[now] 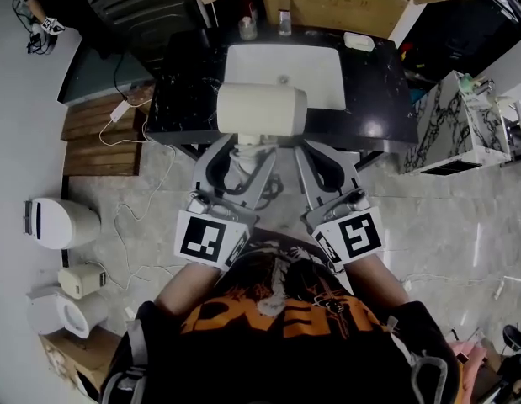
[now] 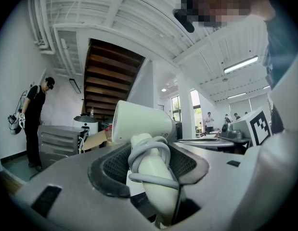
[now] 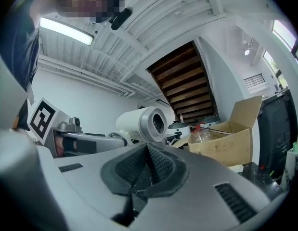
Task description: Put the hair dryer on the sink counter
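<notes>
1 hair dryer (image 1: 262, 110) is clamped in the left gripper (image 2: 151, 162); the right gripper (image 3: 148, 153) is closed, empty

The hair dryer (image 1: 262, 110) sits between the jaws of the left tool (image 1: 243, 156), above the front edge of the worktop (image 1: 180, 99), before the sink (image 1: 315, 74); the right tool (image 1: 309, 148) lies just right of it, a cardboard box (image 1: 344, 8) behind the worktop
</notes>
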`<action>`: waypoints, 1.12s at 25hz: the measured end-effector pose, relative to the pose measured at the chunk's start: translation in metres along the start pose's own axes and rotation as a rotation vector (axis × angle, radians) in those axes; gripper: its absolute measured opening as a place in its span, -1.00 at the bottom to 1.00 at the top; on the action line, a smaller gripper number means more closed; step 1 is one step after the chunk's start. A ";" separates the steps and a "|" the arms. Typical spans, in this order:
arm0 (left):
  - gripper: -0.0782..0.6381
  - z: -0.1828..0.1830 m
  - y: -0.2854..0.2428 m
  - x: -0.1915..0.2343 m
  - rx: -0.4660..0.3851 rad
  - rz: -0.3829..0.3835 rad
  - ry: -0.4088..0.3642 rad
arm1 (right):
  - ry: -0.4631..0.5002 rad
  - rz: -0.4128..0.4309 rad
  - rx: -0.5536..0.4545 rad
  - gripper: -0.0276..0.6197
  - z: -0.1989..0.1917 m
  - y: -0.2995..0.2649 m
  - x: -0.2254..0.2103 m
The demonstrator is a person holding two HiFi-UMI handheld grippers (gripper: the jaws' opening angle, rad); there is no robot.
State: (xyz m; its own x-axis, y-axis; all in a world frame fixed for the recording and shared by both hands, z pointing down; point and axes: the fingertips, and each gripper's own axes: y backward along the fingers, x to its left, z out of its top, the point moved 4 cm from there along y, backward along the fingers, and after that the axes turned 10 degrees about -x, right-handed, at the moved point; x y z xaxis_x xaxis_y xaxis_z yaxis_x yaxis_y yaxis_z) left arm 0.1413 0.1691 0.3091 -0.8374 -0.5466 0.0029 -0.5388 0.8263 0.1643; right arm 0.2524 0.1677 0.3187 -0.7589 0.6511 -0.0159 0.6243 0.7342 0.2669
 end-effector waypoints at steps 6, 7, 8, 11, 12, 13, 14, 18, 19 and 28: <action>-0.07 0.001 -0.004 0.013 0.000 0.022 -0.017 | -0.011 0.028 -0.012 -0.87 -0.005 -0.018 -0.003; -0.07 0.000 -0.005 0.017 0.001 0.023 -0.014 | -0.012 0.029 -0.012 -0.87 -0.006 -0.022 -0.004; -0.07 -0.001 -0.006 0.022 0.002 0.026 -0.010 | -0.011 0.031 -0.010 -0.87 -0.008 -0.026 -0.004; -0.07 -0.004 -0.013 0.038 0.000 0.033 -0.001 | -0.006 0.037 0.004 -0.87 -0.013 -0.042 -0.007; -0.07 -0.004 -0.017 0.043 -0.003 0.035 0.002 | -0.004 0.040 0.008 -0.87 -0.015 -0.048 -0.009; -0.07 -0.004 -0.021 0.049 -0.006 0.037 0.004 | -0.001 0.042 0.010 -0.87 -0.015 -0.054 -0.010; -0.07 -0.004 -0.025 0.055 -0.008 0.037 0.005 | 0.002 0.043 0.010 -0.87 -0.015 -0.061 -0.012; -0.07 -0.008 -0.041 0.082 -0.006 0.033 0.013 | 0.004 0.028 0.015 -0.87 -0.024 -0.091 -0.023; -0.07 -0.010 -0.044 0.090 -0.004 0.032 0.018 | 0.002 0.024 0.021 -0.87 -0.028 -0.099 -0.024; -0.07 -0.027 -0.074 0.196 0.017 0.034 0.061 | 0.002 -0.003 0.067 -0.87 -0.061 -0.194 -0.029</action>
State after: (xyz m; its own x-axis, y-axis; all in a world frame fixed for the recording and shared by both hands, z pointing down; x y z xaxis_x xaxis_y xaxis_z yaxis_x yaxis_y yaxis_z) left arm 0.0196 -0.0022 0.3240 -0.8484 -0.5248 0.0689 -0.5118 0.8466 0.1459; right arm 0.1416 -0.0054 0.3259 -0.7613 0.6482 -0.0151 0.6327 0.7477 0.2016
